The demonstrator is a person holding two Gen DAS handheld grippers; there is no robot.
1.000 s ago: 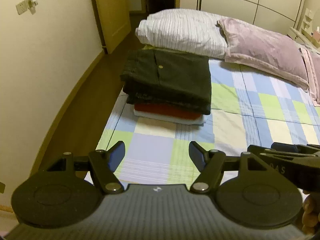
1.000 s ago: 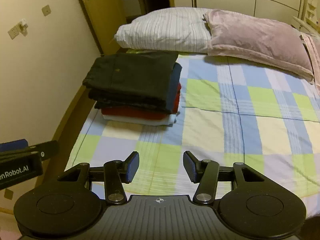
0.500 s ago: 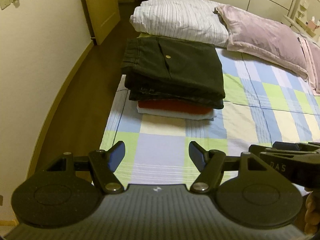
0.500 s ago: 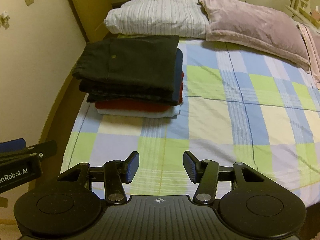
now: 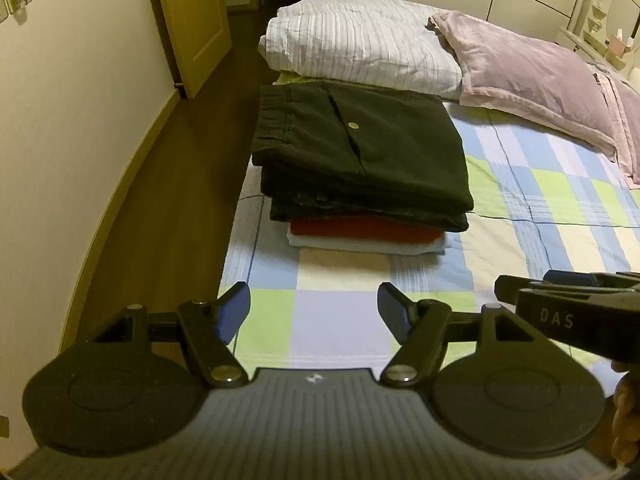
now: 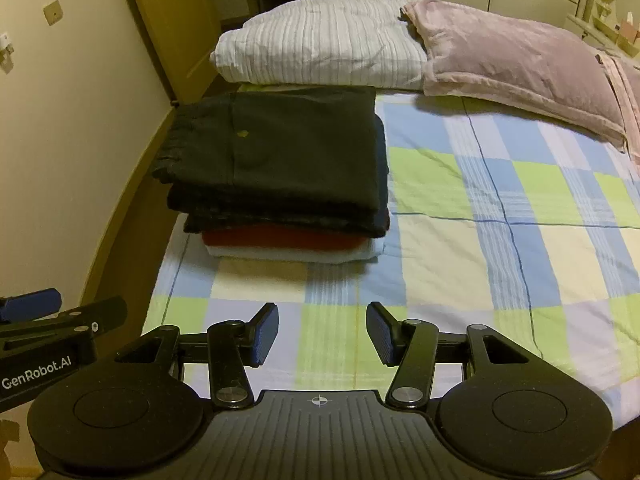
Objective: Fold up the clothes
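A stack of folded clothes (image 5: 360, 160) lies near the left edge of the bed: dark trousers with a brass button on top, dark garments under them, a red one, a white one at the bottom. It also shows in the right wrist view (image 6: 280, 168). My left gripper (image 5: 314, 308) is open and empty, above the checked sheet in front of the stack. My right gripper (image 6: 322, 330) is open and empty, a little right of the stack's front. Each gripper shows at the other view's edge: the right one (image 5: 568, 312), the left one (image 6: 48, 324).
The bed has a checked blue, green and cream sheet (image 6: 500, 208). A striped white pillow (image 5: 360, 40) and a mauve pillow (image 5: 528, 76) lie behind the stack. The wooden floor (image 5: 160, 200), a cream wall and a door (image 5: 188, 20) are to the left.
Both grippers have moved forward toward the stack, which looms larger now. Both stay open and empty. The stack has not moved.
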